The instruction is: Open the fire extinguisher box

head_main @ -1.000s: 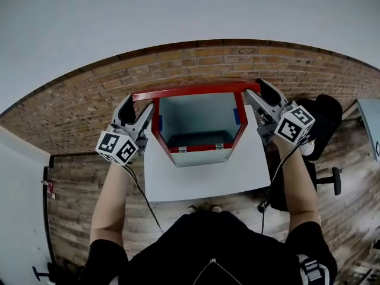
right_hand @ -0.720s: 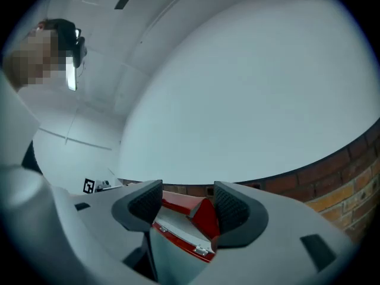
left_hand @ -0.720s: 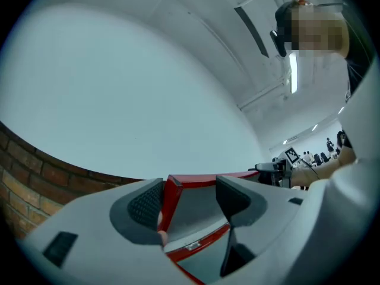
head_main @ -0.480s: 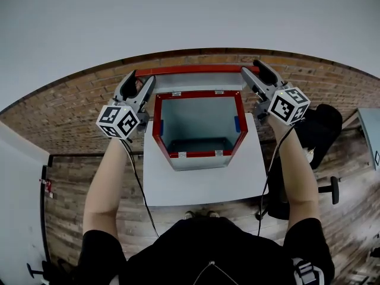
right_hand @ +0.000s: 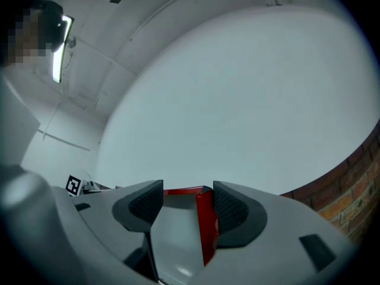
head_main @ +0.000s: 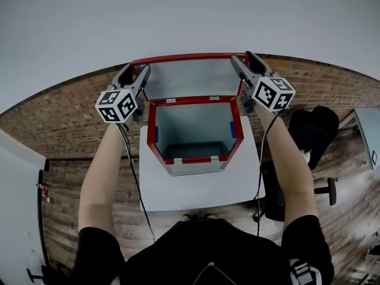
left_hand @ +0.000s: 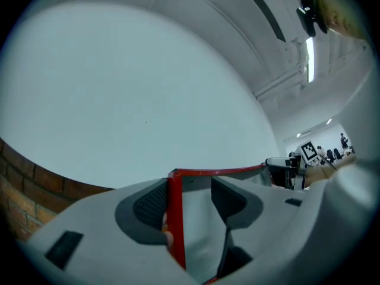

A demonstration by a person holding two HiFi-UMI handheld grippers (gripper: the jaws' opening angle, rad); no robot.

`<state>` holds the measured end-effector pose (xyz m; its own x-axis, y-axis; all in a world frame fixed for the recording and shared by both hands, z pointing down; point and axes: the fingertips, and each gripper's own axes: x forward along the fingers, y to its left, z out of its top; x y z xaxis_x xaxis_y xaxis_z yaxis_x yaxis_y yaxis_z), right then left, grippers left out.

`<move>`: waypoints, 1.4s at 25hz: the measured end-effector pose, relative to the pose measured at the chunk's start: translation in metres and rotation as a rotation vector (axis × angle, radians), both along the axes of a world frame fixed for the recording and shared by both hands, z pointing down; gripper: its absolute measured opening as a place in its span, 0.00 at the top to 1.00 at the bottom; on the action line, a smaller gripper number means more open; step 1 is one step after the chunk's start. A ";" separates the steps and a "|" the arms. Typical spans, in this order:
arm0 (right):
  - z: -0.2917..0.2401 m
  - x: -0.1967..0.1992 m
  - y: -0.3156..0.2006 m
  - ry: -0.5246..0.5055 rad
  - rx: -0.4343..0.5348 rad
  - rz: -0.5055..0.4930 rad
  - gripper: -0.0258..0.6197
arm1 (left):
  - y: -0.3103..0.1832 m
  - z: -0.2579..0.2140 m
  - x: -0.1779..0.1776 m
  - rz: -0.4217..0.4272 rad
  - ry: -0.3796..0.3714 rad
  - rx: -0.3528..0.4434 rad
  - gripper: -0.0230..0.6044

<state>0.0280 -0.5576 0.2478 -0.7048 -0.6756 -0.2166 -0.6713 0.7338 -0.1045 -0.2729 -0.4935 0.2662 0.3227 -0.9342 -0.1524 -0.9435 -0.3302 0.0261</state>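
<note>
**Head view.** The fire extinguisher box [head_main: 196, 166] stands on the white table [head_main: 196, 189] directly in front of me. Its red-framed mouth faces up and its grey inside is visible. The lid [head_main: 190, 77] is swung up at the far side of the box and stands raised behind the opening, its grey face toward me. My left claw [head_main: 136, 71] sits at the lid's upper left corner and my right claw [head_main: 244, 59] at its upper right corner, so the lid spans the space between the two.

**Left gripper view.** The lid's red side rim [left_hand: 176, 218] runs upright between my jaws. The outer pad [left_hand: 151, 203] lies against the rim. The inner pad [left_hand: 230, 198] stands off the rim, in front of the lid's grey face, and a strip of that face shows between rim and pad. This claw is therefore released: it straddles the rim rather than clenching it, though its jaws have just been closing. The lid's top rim runs off to the right, toward my other claw.

**Right gripper view.** The arrangement is mirrored. The red side rim on this side stands upright between the jaws, touching the pad on the right of the view. The pad on the left of the view sits clear of the rim, with the grey lid face showing across the gap. This claw is likewise released, with the lid's corner lying between its jaws.
</note>
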 end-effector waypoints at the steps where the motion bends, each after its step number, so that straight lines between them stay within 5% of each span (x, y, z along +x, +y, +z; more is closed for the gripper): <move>1: 0.001 -0.001 -0.005 0.013 0.007 0.015 0.54 | -0.004 0.001 -0.001 -0.006 -0.006 -0.007 0.53; 8: 0.006 -0.007 -0.030 0.056 -0.011 0.105 0.57 | -0.024 0.007 -0.012 -0.071 -0.046 -0.058 0.61; 16: -0.005 -0.008 -0.023 0.336 0.194 0.384 0.57 | -0.023 0.007 -0.015 -0.116 -0.083 -0.056 0.67; 28: -0.004 0.020 0.013 0.240 0.149 0.307 0.58 | 0.035 -0.010 -0.038 -0.181 -0.020 0.020 0.74; 31: -0.002 0.029 0.042 0.185 0.130 0.261 0.78 | 0.074 -0.016 -0.026 -0.154 -0.056 0.073 0.85; 35: 0.011 0.030 0.087 0.171 0.125 0.209 0.89 | 0.126 -0.004 0.008 -0.049 -0.097 0.120 0.88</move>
